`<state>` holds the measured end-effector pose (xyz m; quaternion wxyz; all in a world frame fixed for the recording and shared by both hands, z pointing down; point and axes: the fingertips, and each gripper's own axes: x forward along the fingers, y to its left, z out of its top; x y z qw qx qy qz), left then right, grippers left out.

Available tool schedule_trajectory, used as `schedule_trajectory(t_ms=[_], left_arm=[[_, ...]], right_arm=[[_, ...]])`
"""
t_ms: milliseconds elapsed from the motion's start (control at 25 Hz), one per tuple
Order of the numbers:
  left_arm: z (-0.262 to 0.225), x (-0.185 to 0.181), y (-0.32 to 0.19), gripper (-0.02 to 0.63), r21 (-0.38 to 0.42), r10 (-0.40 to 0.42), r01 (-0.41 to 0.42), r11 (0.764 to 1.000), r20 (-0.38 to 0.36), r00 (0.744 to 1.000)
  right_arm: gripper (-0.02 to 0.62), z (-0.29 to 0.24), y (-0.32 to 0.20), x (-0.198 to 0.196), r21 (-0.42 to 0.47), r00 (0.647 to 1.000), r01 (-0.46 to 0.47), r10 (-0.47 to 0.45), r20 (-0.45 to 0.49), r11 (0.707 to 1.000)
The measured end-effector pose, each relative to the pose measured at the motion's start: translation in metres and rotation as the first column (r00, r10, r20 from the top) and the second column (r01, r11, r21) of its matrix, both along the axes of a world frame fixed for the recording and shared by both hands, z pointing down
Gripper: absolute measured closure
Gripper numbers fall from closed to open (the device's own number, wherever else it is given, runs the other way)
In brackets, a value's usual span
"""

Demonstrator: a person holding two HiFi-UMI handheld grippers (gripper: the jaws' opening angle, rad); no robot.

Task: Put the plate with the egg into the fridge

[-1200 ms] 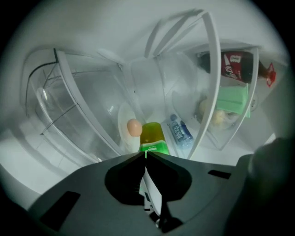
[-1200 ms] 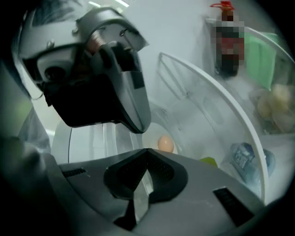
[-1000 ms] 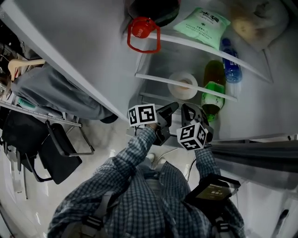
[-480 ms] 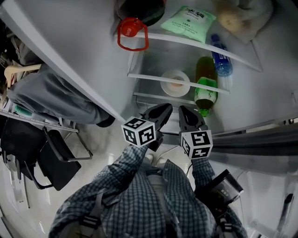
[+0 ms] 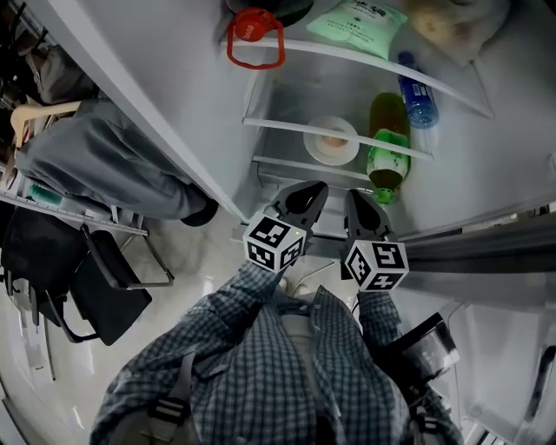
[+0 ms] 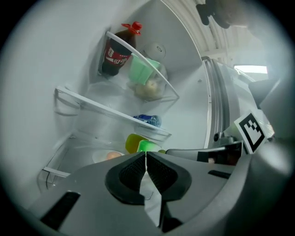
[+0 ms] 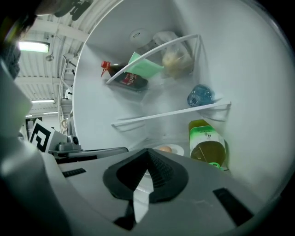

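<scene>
The white plate [image 5: 330, 141] with a brown egg [image 5: 334, 139] on it rests on a lower fridge shelf, next to a green-labelled bottle [image 5: 387, 143]. It shows low in the left gripper view as the plate [image 6: 102, 156], and behind the jaws in the right gripper view as the plate [image 7: 168, 150]. My left gripper [image 5: 311, 189] and right gripper [image 5: 354, 198] hang side by side just in front of the fridge, below the plate and apart from it. Both are shut with nothing between the jaws.
A red-capped cola bottle [image 5: 254, 35], a green packet [image 5: 358, 17] and a blue bottle [image 5: 417, 87] sit on upper shelves. The open fridge door [image 5: 486, 252] stands at right. A person in grey trousers [image 5: 104, 169] and a black chair [image 5: 95, 287] are at left.
Both grippers have stayed shut and drawn slightly back toward my body. The plate with the egg has stayed on its shelf.
</scene>
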<state>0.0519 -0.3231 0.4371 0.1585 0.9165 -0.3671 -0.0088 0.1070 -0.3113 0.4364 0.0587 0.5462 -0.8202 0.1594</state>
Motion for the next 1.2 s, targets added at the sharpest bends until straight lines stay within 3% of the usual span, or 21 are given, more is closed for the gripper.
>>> schedule_trajectory(t_ms=[1200], left_arm=[[-0.0014,0.0077,0.0091,0.589,0.009,0.018,-0.019,1.0,0.022,1.0]], right_arm=[[0.591,0.0004,0.0091,-0.0076,-0.001,0.999,0.035,-0.035,-0.014,0.999]])
